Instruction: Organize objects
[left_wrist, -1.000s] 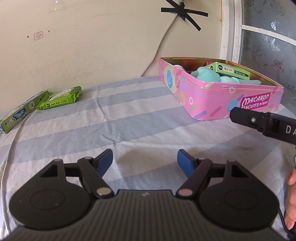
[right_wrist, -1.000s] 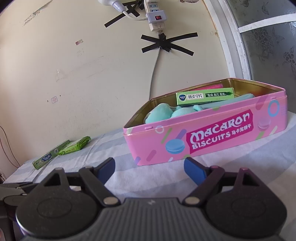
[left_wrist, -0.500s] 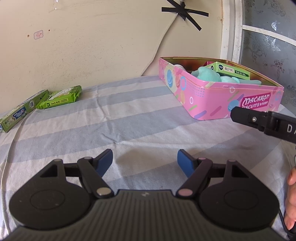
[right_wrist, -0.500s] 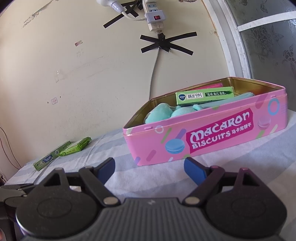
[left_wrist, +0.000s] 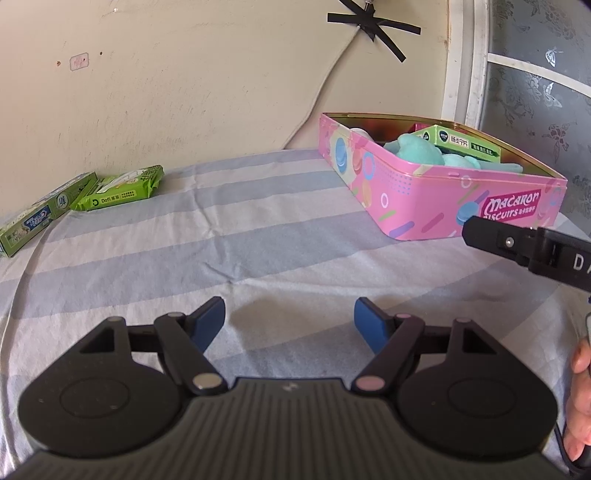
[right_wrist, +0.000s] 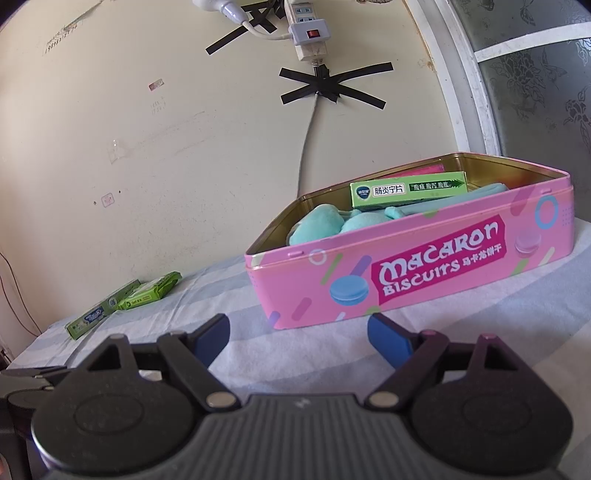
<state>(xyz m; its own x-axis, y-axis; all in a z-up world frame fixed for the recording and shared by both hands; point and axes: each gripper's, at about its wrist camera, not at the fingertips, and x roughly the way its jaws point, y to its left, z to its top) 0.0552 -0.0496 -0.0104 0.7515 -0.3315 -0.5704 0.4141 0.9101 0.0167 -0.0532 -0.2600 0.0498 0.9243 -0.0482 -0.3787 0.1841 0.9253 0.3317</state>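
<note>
Both grippers seen w/ jaws apart, nothing held: toothpaste box (left_wrist: 40, 218) & green pack (left_wrist: 122, 188) left lying far-left by wall, long axes angled toward tin (left_wrist: 436, 195), nearer left gripper (left_wrist: 290, 325) than right gripper (right_wrist: 297, 339).

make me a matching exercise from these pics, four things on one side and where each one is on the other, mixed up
Things:
1. green medicine box
2. toothpaste box
3. green wipes pack
4. power strip

Places:
A. taped to the wall above the black tape cross
B. at the far left edge of the striped sheet, lying flat
C. inside the pink biscuit tin, on top of the teal plush
D. on the sheet by the wall, just right of the toothpaste box

Pairs: 1-C, 2-B, 3-D, 4-A
</note>
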